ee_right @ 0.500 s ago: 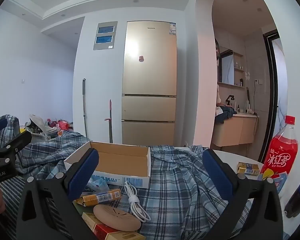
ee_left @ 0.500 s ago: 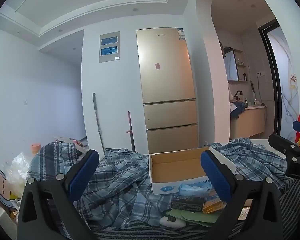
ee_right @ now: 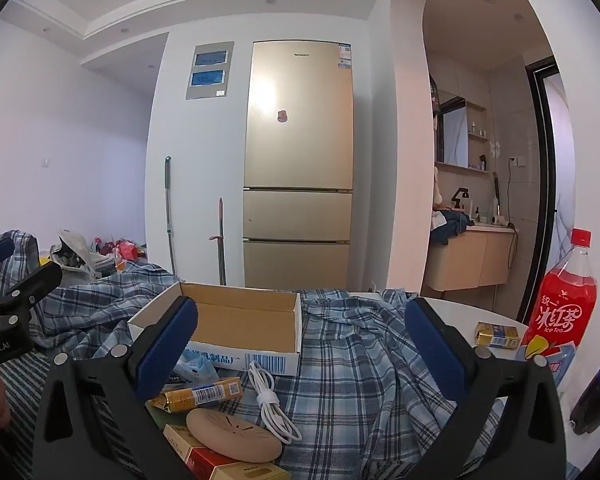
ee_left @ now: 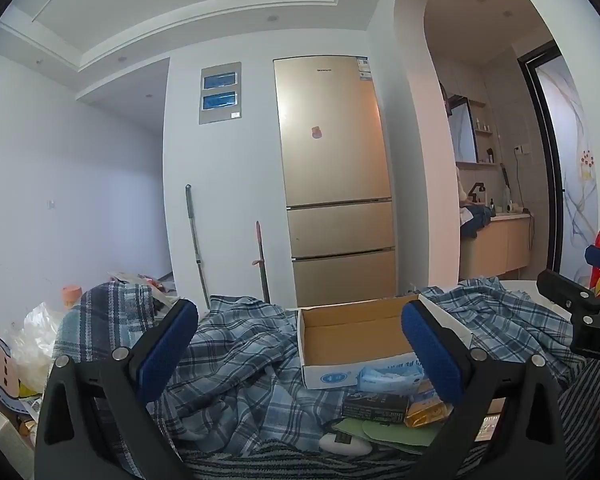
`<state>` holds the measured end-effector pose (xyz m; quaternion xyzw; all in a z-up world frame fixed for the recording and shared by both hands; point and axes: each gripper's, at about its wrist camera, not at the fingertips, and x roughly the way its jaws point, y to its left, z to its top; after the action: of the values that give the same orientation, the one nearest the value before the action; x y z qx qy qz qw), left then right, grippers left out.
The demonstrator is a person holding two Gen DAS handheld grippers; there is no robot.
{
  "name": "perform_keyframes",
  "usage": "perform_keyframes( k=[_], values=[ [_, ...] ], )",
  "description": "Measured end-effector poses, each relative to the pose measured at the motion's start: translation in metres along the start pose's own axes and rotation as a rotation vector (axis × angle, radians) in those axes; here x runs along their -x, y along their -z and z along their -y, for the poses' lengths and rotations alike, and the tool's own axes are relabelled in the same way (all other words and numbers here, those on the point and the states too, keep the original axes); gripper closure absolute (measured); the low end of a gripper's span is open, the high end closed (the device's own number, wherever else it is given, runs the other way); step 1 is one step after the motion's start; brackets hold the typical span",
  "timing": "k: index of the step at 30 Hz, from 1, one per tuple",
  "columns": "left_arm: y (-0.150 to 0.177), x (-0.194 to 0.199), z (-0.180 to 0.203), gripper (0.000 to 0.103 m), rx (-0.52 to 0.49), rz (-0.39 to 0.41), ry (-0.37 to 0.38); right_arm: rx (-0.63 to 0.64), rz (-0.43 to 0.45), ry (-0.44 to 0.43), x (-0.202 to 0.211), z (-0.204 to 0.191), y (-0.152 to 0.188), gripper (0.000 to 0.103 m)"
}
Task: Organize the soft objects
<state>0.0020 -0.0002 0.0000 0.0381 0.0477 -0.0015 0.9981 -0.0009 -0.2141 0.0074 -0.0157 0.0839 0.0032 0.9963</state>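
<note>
My two blue-padded grippers, left (ee_left: 300, 354) and right (ee_right: 302, 354), gape wide and empty above a rumpled blue plaid cloth (ee_right: 352, 376) surrounding an open cardboard box (ee_right: 236, 322), beside a red "Ice Tea" bottle (ee_right: 562, 304).

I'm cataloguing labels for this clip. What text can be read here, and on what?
"Ice Tea", under large Chinese characters: red plastic drink bottle.
"DA", cut off: black body of the right gripper.
"nRobot.AI", cut off: black body of the left gripper.
Too small or blurred: gold fridge badge and sticker, open cardboard box print, gold packet.
</note>
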Motion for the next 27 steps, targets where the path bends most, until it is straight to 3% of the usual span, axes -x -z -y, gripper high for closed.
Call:
perform_keyframes(
  k=[27],
  values=[
    [-0.0042, 0.0075, -0.003, 0.0, 0.011, 0.021, -0.007, -0.006, -0.012, 0.001, -0.0039, -0.0015, 0.0017, 0.0]
  ],
)
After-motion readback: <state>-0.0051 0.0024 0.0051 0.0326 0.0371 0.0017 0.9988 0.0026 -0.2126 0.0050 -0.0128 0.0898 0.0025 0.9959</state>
